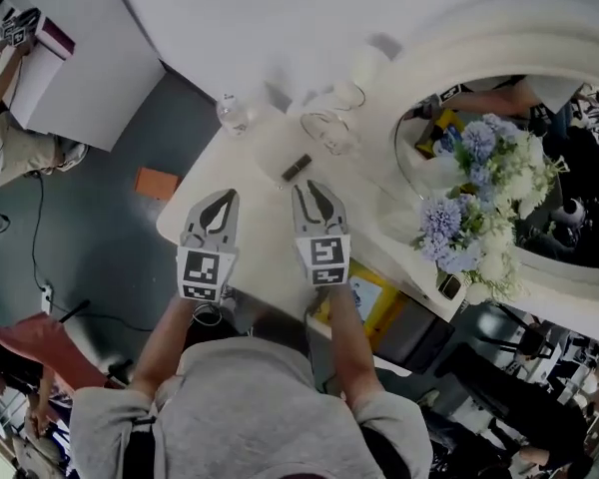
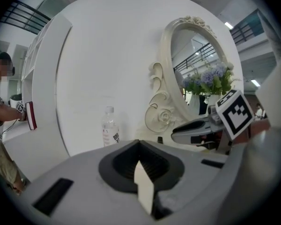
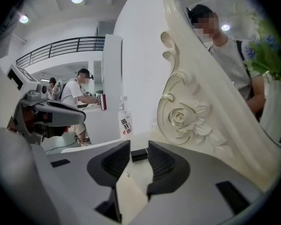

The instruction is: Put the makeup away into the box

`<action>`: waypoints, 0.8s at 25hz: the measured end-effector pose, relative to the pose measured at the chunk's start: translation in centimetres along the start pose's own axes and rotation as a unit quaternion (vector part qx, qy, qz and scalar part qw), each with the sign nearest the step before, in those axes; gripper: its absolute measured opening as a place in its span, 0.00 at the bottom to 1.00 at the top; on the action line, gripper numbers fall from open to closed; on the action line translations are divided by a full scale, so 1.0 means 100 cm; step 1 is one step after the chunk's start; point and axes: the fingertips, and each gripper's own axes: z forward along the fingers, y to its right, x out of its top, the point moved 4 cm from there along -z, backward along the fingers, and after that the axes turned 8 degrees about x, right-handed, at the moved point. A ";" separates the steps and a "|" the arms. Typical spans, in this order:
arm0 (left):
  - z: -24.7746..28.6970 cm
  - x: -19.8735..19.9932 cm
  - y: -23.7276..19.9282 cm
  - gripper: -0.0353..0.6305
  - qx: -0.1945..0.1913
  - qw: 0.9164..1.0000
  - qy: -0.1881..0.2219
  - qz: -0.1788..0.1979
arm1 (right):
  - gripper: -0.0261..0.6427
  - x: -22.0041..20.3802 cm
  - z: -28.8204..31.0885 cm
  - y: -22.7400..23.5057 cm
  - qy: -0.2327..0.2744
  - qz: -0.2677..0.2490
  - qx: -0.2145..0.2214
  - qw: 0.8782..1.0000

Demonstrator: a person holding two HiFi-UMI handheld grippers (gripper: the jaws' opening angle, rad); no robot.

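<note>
Fingers [image 3: 164, 163] of the right gripper [image 1: 304, 190] stand a narrow gap apart and hold nothing. The makeup [image 1: 297, 168], a small dark stick, lies on the desk [image 1: 260, 238] just beyond their tips, a little up the frame in the head view. In the right gripper view it shows straight ahead through the gap, with its long axis across the line of the fingers; in the head view it slants from lower left to upper right. To my eye the coming grasp turns on that: the right gripper is the nearer one and is already lined up, so a short reach forward would bring the stick between the pads. The left gripper [image 1: 225, 198] sits lower left of the stick, farther off, its fingers closed together and empty. A clear container [image 1: 327, 133], probably the box, stands just up and right of the makeup. A water bottle [image 1: 232, 114] stands toward the upper left, and an ornate mirror [image 1: 479, 38] fills the right side.
</note>
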 end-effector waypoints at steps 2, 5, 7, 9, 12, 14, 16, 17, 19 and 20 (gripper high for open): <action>0.002 -0.005 -0.003 0.06 0.007 1.000 -0.009 -0.004 | 0.35 -0.003 0.014 0.002 -0.017 -0.009 0.023 1.000; 0.005 -0.012 -0.005 0.06 0.012 1.000 -0.019 -0.007 | 0.44 -0.009 0.028 0.010 -0.037 -0.022 0.036 0.998; 0.006 -0.016 -0.006 0.06 0.014 1.000 -0.024 -0.009 | 0.47 -0.013 0.035 0.015 -0.048 -0.025 0.042 0.998; 0.006 -0.020 -0.008 0.06 0.017 0.999 -0.027 -0.011 | 0.50 -0.017 0.041 0.020 -0.059 -0.027 0.047 0.997; 0.007 -0.025 -0.011 0.06 0.022 0.999 -0.033 -0.013 | 0.52 -0.022 0.048 0.025 -0.070 -0.030 0.058 0.995; 0.007 -0.026 -0.013 0.05 0.026 0.999 -0.036 -0.015 | 0.53 -0.023 0.052 0.025 -0.076 -0.035 0.066 0.994; 0.007 -0.027 -0.015 0.06 0.028 0.999 -0.037 -0.017 | 0.53 -0.022 0.055 0.024 -0.083 -0.043 0.075 0.993; 0.007 -0.027 -0.015 0.06 0.028 0.999 -0.038 -0.017 | 0.53 -0.022 0.057 0.023 -0.086 -0.046 0.078 0.992; 0.007 -0.028 -0.016 0.05 0.029 0.999 -0.039 -0.019 | 0.53 -0.021 0.059 0.021 -0.091 -0.049 0.083 0.991; 0.007 -0.028 -0.016 0.06 0.030 0.999 -0.039 -0.020 | 0.53 -0.021 0.060 0.021 -0.094 -0.051 0.085 0.991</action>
